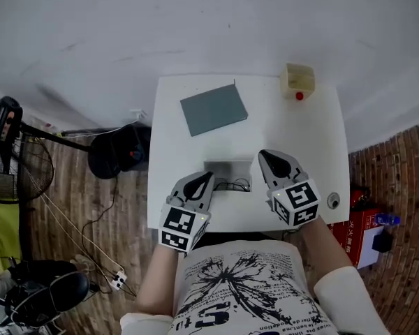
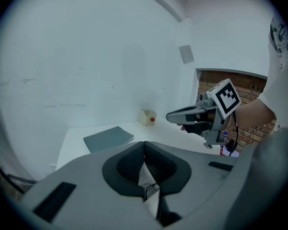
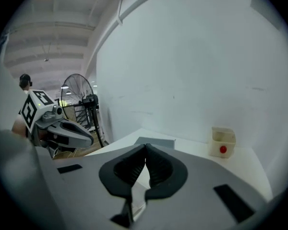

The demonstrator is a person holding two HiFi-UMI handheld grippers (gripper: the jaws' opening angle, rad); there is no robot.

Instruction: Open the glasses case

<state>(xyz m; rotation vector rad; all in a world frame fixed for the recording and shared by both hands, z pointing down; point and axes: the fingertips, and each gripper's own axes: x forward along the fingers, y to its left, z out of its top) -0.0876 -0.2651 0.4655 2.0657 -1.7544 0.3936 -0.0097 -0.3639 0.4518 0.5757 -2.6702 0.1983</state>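
Head view, left gripper [image 1: 208, 179], right gripper [image 1: 265, 155] flanking glasses case [image 1: 227, 167], tilted down, fingers closed

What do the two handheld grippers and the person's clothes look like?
The left gripper and right gripper are grey with dark ribbed pads, each bearing a white cube of black square markers. The person wears a white shirt with a black print.

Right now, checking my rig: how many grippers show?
2: the left gripper above the table's near edge, left of the glasses case; the right gripper at the case's right.
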